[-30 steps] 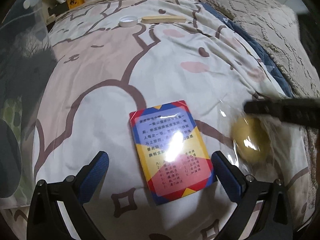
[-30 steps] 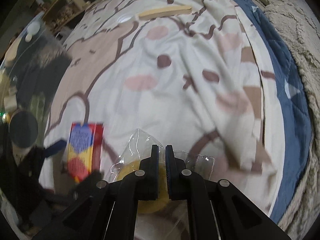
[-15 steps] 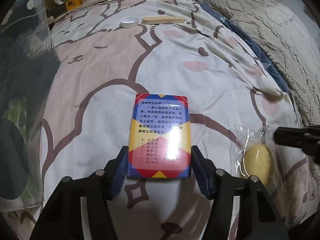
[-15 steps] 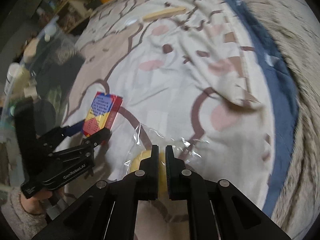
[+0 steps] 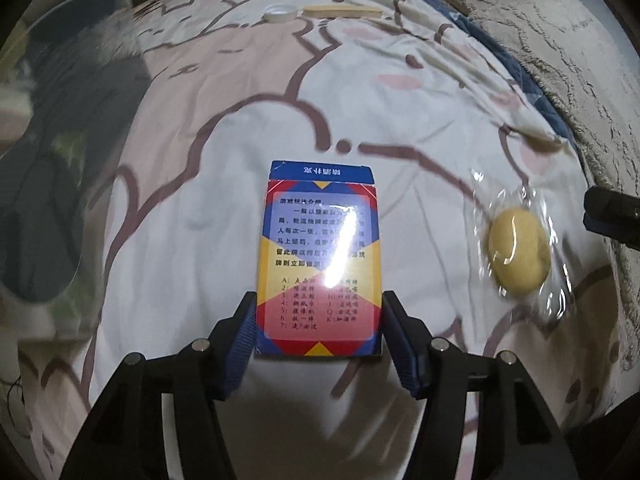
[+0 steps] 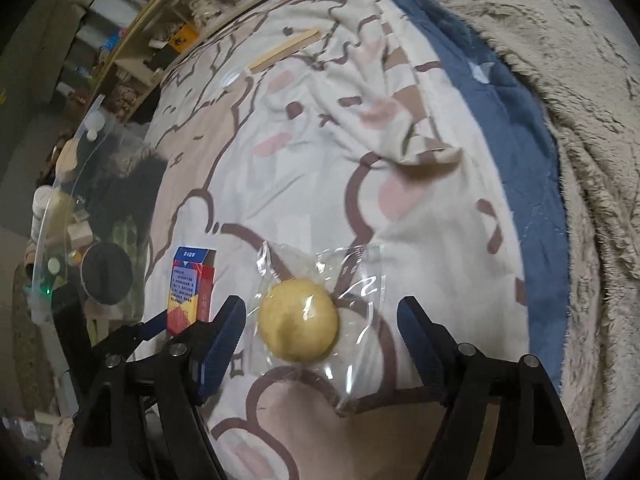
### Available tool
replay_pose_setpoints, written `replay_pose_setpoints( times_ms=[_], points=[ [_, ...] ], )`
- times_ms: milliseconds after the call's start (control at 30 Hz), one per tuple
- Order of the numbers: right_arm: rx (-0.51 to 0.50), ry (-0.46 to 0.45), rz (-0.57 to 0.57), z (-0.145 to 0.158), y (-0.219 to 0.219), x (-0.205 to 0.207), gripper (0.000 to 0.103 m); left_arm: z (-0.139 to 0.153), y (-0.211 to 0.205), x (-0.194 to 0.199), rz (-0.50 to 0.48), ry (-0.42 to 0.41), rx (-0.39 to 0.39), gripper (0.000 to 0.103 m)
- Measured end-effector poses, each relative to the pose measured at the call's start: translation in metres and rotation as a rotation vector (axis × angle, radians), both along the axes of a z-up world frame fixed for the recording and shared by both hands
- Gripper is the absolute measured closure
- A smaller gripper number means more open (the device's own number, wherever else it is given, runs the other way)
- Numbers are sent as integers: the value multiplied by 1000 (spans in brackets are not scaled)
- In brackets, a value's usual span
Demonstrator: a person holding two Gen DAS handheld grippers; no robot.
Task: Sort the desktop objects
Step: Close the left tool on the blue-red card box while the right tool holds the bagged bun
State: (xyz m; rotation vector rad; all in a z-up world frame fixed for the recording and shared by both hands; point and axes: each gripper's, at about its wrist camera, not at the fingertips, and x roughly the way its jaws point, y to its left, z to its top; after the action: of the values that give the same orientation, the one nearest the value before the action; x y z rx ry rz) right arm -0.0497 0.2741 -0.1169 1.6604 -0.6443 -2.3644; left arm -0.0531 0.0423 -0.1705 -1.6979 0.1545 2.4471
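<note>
A card box printed in blue, yellow and red sits between the blue pads of my left gripper, which is shut on its lower end just above the cartoon bedsheet. To its right a round yellow bun in a clear wrapper lies on the sheet. In the right wrist view the wrapped bun lies between the jaws of my right gripper, which are opening and stand apart from it. The card box shows at the left there, in the left gripper.
A white ring-shaped roll and a flat wooden stick lie at the far end of the sheet. A grey fuzzy blanket and a blue quilt edge bound the right side. A cluttered glass table stands left.
My left gripper closed on the card box, which now stands square between its pads. My right gripper opened, and the wrapped bun now lies loose on the sheet.
</note>
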Motion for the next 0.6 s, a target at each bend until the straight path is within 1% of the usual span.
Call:
replay_pose_setpoints(
  times_ms=[133, 267, 333, 367, 400, 433, 500, 567, 600],
  points=[
    [-32, -30, 0, -5, -4, 3, 25, 1, -7, 13, 20, -19, -3, 43],
    [-57, -82, -41, -16, 0, 8, 25, -2, -9, 29, 40, -43, 17, 43],
    [-77, -100, -70, -21, 2, 8, 24, -3, -8, 33, 45, -39, 22, 43],
    [-75, -103, -77, -22, 1, 8, 22, -3, -8, 35, 47, -32, 19, 43],
    [-67, -103, -78, -23, -1, 8, 15, -3, -7, 35, 47, -28, 13, 42],
    [-54, -98, -77, -23, -4, 7, 11, -5, -6, 35, 48, -31, 5, 42],
    [-18, -74, -66, -19, -11, 4, 3, -7, -5, 34, 50, -37, 2, 33],
    [9, -52, -48, -16, -20, 1, 0, -8, -5, 34, 53, -38, 7, 28],
    [23, -45, -36, -15, -25, -1, 0, -9, -6, 34, 56, -39, 9, 26]
  ],
)
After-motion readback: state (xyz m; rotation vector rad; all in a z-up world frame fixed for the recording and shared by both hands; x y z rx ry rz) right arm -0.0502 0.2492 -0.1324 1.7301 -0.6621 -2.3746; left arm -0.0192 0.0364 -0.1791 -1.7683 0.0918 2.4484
